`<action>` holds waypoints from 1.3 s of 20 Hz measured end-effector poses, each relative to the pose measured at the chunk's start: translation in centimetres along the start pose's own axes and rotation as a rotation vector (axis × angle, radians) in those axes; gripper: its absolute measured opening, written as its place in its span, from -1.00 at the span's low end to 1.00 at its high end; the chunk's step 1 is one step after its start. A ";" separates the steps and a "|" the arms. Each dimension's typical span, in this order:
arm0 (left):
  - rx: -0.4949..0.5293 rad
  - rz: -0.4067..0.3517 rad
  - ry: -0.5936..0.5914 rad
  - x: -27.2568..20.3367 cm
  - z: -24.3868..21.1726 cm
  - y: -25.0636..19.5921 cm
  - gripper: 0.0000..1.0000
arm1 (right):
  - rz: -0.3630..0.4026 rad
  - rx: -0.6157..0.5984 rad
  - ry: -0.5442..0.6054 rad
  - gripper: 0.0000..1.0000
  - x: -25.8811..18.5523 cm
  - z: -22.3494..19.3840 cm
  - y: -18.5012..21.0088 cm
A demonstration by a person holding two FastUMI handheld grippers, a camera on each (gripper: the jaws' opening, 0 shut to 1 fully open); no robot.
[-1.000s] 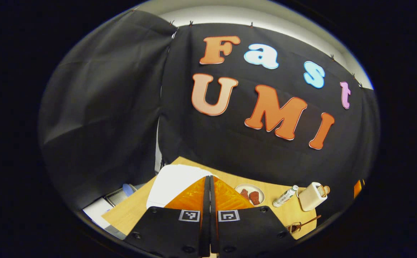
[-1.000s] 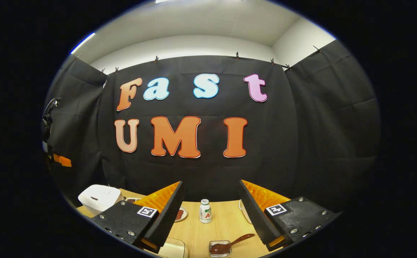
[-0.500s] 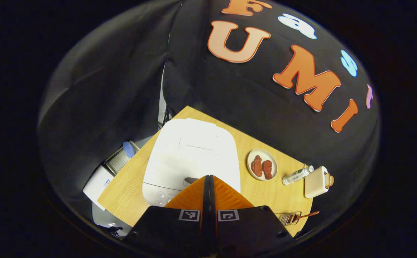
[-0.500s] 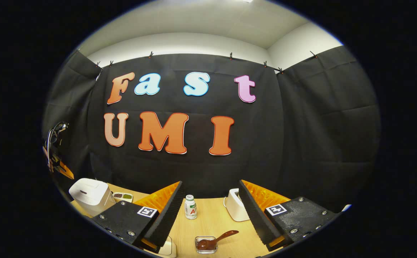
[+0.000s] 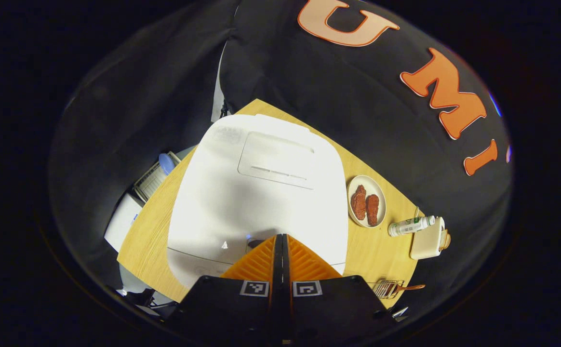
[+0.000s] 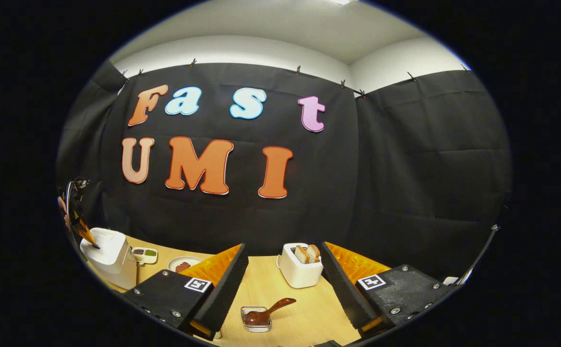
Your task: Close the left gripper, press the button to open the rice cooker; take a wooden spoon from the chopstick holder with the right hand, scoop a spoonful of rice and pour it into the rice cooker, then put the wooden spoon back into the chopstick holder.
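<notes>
The white rice cooker [image 5: 256, 193] stands with its lid down. My left gripper [image 5: 281, 237] is shut with nothing in it, tips just over the lid's front edge by a small dark button [image 5: 253, 242]. In the right gripper view the cooker [image 6: 107, 255] sits far left, with the left gripper [image 6: 82, 230] and a hand right above it. My right gripper [image 6: 283, 246] is open and holds nothing. Below it a wooden spoon [image 6: 270, 311] lies in a small clear holder [image 6: 256, 320]. The left gripper view has that holder [image 5: 387, 288] at the table's right.
A white toaster [image 6: 300, 266] with bread slices stands beyond the right gripper's fingers. A plate [image 5: 366, 207] of red-brown food, a lying bottle [image 5: 410, 225] and the toaster [image 5: 427, 243] sit right of the cooker. A small two-part dish [image 6: 144, 254] lies behind the cooker.
The left gripper has tipped down and dropped close to the cooker lid, staying shut. The right gripper view has swung right: the toaster now sits between its open fingers and the bottle has left view.
</notes>
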State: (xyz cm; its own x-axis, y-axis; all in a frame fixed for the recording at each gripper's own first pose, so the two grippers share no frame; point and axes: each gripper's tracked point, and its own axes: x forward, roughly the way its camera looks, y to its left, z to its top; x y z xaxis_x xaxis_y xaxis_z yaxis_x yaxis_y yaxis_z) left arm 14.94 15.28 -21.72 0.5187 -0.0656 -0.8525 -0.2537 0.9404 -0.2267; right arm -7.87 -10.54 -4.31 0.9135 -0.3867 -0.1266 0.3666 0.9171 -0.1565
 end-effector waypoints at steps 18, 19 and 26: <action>0.243 0.012 -0.574 -10.9 5.6 -3.5 -0.92 | 0.070 0.078 0.145 0.90 2.4 -5.9 1.7; 0.248 -0.003 -0.608 -12.1 5.3 -4.3 -0.92 | 0.076 0.084 0.158 0.90 2.6 -6.5 1.7; 0.373 0.013 -0.924 -20.8 4.1 -8.4 -0.87 | 0.123 0.124 0.263 0.90 4.5 -11.5 1.8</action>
State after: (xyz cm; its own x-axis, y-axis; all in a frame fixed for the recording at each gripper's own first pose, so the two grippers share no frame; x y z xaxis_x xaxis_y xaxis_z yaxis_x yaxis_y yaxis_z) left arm 9.66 10.15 -0.16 0.9898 0.0824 -0.1159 -0.0736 0.9942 0.0778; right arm -5.13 -11.75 -16.45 0.8811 -0.2693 -0.3889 0.2901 0.9570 -0.0054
